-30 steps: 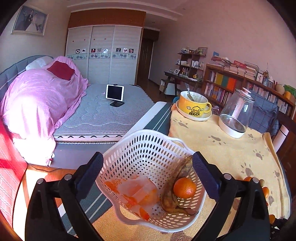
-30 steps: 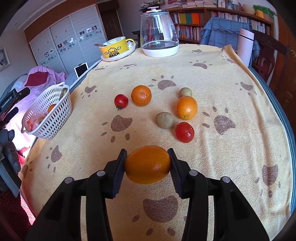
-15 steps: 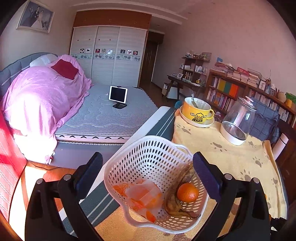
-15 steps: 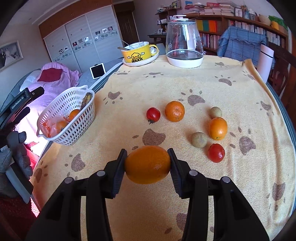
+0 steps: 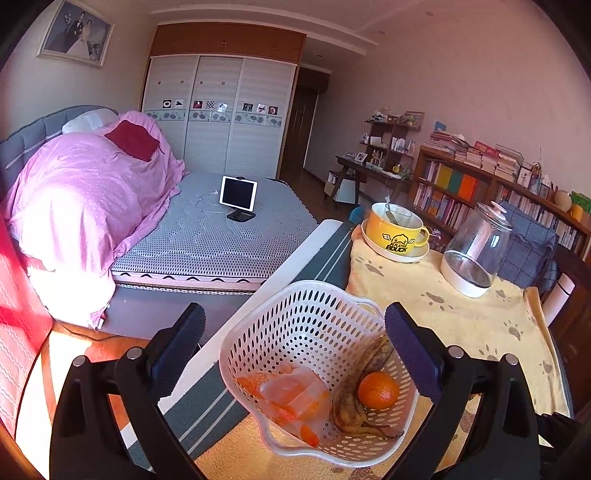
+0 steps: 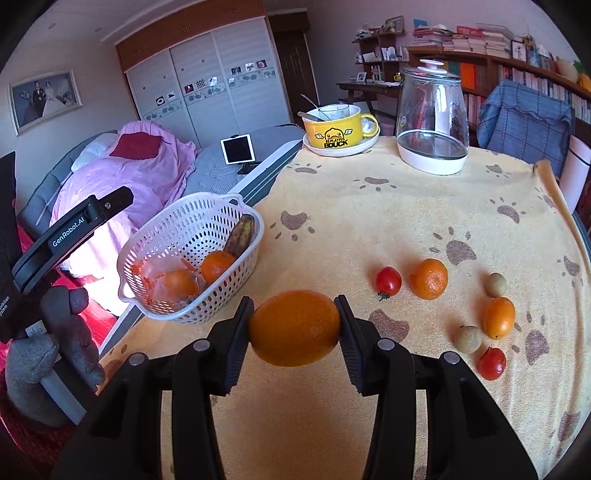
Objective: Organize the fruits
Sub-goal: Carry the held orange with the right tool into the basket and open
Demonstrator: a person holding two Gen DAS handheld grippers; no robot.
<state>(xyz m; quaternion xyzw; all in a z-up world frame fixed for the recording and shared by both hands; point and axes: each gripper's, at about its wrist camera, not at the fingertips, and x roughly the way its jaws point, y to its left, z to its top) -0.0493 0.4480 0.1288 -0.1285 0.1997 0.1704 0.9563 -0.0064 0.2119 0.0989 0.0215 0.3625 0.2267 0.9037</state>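
The right hand-held gripper (image 6: 294, 328) pinches a large round orange (image 6: 294, 328) just short of the white perforated plastic basket (image 6: 192, 258), which holds a browned banana, seemingly two oranges and a wrapper; beyond it six small fruits wait on the yellow paw-print surface (image 6: 369, 206), the left hand-held gripper (image 5: 295, 354) spread empty.

I see a bedroom with pale pinkish walls (image 5: 424, 81). A white sliding-door wardrobe topped by brown wooden cabinets (image 5: 218, 114) fills the far wall, a dark doorway (image 5: 301, 129) beside it. A grey padded bed (image 5: 218, 236) carries a heaped pink duvet (image 5: 81, 199), a red cushion (image 5: 133, 140) and a propped white-framed tablet (image 5: 238, 194). A framed photograph (image 5: 75, 33) hangs above the headboard. Dark wooden bookshelves packed with books (image 5: 480, 177) line the right wall. Sunlight falls on the orange wooden floor (image 5: 62, 362)
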